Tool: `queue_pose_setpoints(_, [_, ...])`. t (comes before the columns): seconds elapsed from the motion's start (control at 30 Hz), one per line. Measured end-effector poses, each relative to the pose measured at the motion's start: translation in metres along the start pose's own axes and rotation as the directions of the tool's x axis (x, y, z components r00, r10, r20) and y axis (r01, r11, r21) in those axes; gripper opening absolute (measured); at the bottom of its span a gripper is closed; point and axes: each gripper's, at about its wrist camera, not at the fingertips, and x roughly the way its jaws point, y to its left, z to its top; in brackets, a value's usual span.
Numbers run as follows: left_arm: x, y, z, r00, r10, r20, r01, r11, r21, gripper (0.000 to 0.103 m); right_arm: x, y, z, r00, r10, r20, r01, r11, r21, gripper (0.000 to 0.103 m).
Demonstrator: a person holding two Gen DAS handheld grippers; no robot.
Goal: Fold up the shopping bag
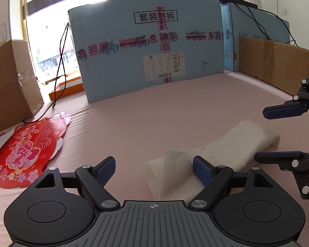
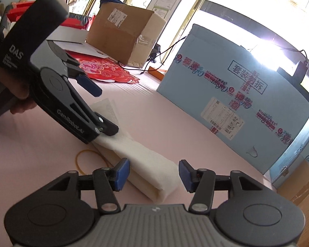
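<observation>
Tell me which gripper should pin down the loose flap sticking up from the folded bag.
Left, probably. The left gripper is open right at the raised flap of the folded bag; the right gripper straddles the far end.

The shopping bag point(image 1: 234, 144) at lower right of the left wrist view is white woven cloth, matt and coarse. The desk point(image 1: 154, 111) wears a smooth pink cover with a faint sheen. The left claw point(image 1: 154, 169) is matt black plastic with ribbed blue pads point(image 1: 201, 170) and shiny metal pins. The blue box point(image 1: 148, 49) is matt printed cardboard, the red paper cutout point(image 1: 26, 150) glossy. A thin yellow rubber band point(image 2: 88, 160) lies smooth.
</observation>
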Motion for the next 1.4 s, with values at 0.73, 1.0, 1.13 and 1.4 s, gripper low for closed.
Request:
queue_pose_setpoints(0.73, [-0.014, -0.011, 0.008, 0.997, -0.011, 0.080, 0.009, 1.000, 0.019, 0.084, 0.017, 0.014, -0.003, 0.999, -0.042, -0.011, 0.042, 0.999, 0.019, 0.021])
queue_pose_setpoints(1.0, [-0.018, 0.001, 0.010, 0.993, 0.001, 0.121, 0.005, 0.999, -0.049, 0.084, -0.005, 0.016, -0.008, 0.994, -0.003, 0.111, 0.005, 1.000, -0.016, 0.010])
queue_pose_setpoints(1.13, [-0.019, 0.003, 0.006, 0.995, 0.013, 0.099, -0.008, 0.999, -0.050, 0.084, -0.009, 0.026, -0.014, 0.991, 0.026, 0.132, -0.010, 0.993, -0.120, 0.009])
queue_pose_setpoints(1.4, [-0.006, 0.002, -0.004, 1.000, 0.007, -0.015, -0.007, 1.000, -0.003, 0.084, -0.011, 0.035, -0.026, 0.990, 0.097, 0.107, -0.062, 0.955, -0.289, 0.011])
